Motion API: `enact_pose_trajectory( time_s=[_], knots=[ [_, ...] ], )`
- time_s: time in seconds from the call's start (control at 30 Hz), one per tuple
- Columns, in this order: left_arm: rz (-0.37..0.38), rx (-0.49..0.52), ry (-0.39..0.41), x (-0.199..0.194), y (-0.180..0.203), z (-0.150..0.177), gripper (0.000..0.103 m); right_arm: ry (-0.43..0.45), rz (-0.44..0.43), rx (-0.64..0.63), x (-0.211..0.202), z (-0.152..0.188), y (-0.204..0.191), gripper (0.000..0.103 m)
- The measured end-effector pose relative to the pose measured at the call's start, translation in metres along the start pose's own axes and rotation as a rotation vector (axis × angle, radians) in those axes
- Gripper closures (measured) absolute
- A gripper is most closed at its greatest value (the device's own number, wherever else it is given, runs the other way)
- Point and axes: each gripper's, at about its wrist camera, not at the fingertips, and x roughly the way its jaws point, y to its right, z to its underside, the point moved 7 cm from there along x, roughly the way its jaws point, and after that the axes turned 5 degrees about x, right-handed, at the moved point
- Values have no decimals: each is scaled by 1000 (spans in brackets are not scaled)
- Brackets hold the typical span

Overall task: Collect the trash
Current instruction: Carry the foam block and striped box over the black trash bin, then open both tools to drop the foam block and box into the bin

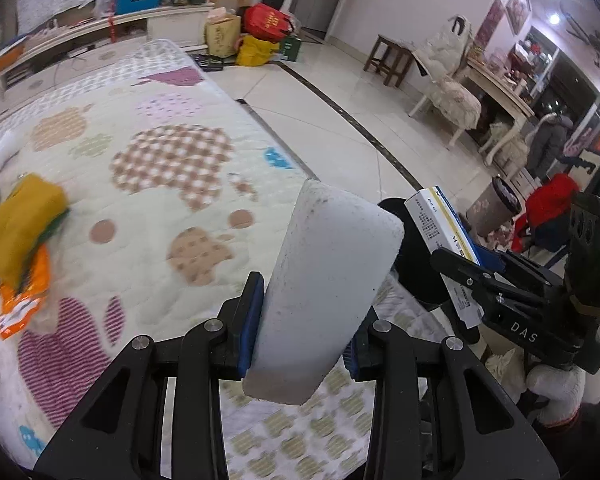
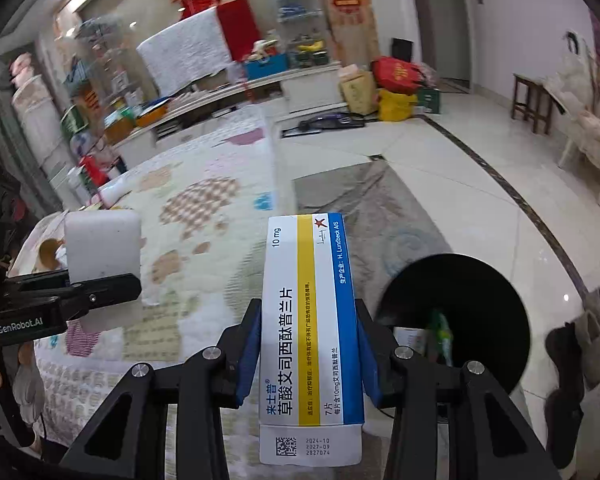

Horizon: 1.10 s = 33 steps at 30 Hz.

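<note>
My left gripper is shut on a white foam block, held above the edge of a quilted table cover. The block also shows in the right wrist view. My right gripper is shut on a white, yellow and blue medicine box, seen also in the left wrist view. A black trash bin stands on the floor just right of the box, with some trash inside. A yellow sponge and an orange wrapper lie on the cover at the left.
A grey rug lies on the tiled floor beyond the bin. Bags and boxes stand by the far wall next to a low cabinet. A wooden stool and a chair stand at the right.
</note>
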Motion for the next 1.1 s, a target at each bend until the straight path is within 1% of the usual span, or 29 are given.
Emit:
enact_pose_trajectory(
  time_s=[0.13,0.3,0.43,0.67,0.93,1.0,1.03,1.07,1.1],
  knots=[
    [18,25,-8,13,18,-9,71,3,40,45,-6,2,31,62],
    [70,51,-7,30,46,-22,71,7,90,117,-13,5,72,62],
    [113,71,-22,46,71,-30,71,-1,123,151,-15,7,99,62],
    [196,101,-66,80,115,-39,71,-6,153,197,-19,12,128,62],
    [256,96,-88,108,142,-45,69,-17,175,239,-14,11,149,62],
    [261,82,-90,117,145,-46,61,-16,184,252,-10,9,156,62],
    [268,73,-88,120,146,-46,48,-14,187,258,-8,8,158,62],
    [277,65,-84,123,147,-47,39,-14,193,262,-6,7,160,54],
    [287,52,-80,125,146,-47,38,-14,202,266,-3,7,163,41]
  ],
)
